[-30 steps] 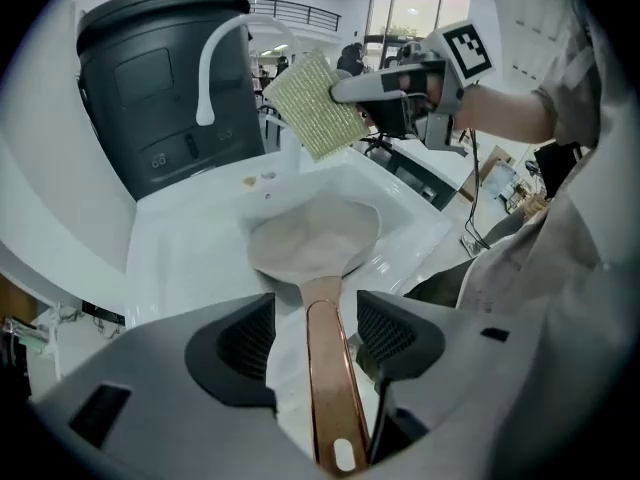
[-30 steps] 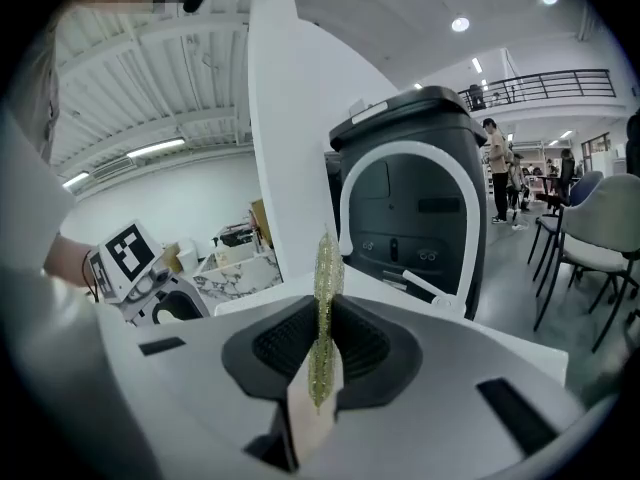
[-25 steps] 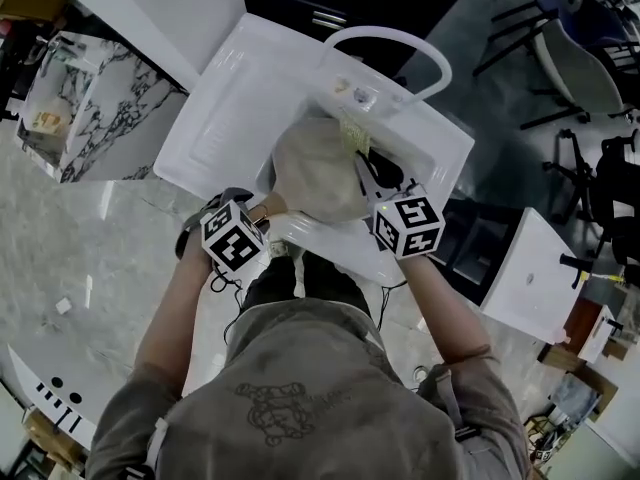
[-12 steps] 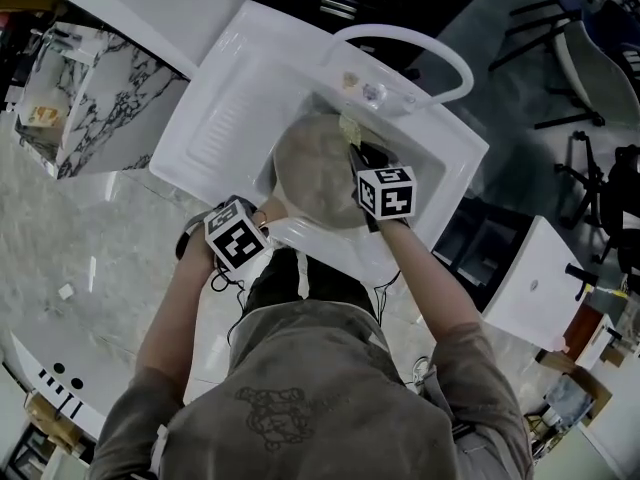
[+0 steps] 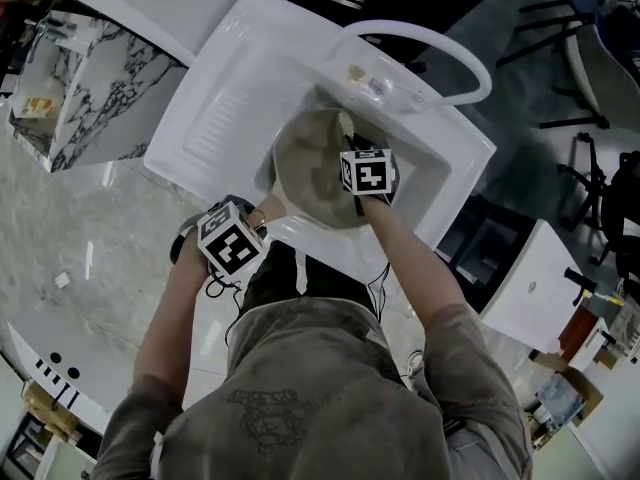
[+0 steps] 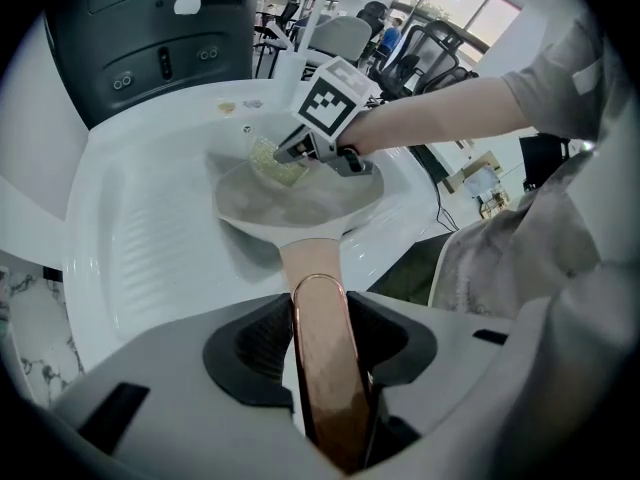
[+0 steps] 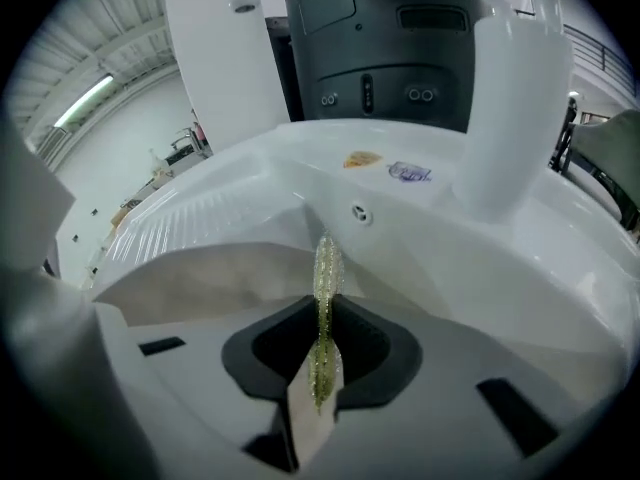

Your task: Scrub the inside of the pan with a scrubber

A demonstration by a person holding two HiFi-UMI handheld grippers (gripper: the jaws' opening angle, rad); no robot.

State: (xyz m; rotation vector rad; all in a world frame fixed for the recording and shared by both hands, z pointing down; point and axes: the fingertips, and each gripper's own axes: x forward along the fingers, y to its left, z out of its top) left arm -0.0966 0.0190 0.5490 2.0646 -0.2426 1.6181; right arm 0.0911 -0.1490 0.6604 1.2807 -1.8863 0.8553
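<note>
Pan (image 5: 305,163) lies centre frame. Left hand-held gripper (image 6: 322,336), jaws just closing, clamps its handle (image 6: 312,268); right hand-held gripper (image 7: 320,340) pinches the scrubber (image 7: 325,263).

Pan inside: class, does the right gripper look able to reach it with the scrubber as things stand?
Probably yes: the right gripper hangs over the open pan, its scrubber at the far side, and nothing lies between them.

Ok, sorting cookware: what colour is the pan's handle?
The pan's handle is coppery rose-gold, clearest in the left gripper view.
</note>
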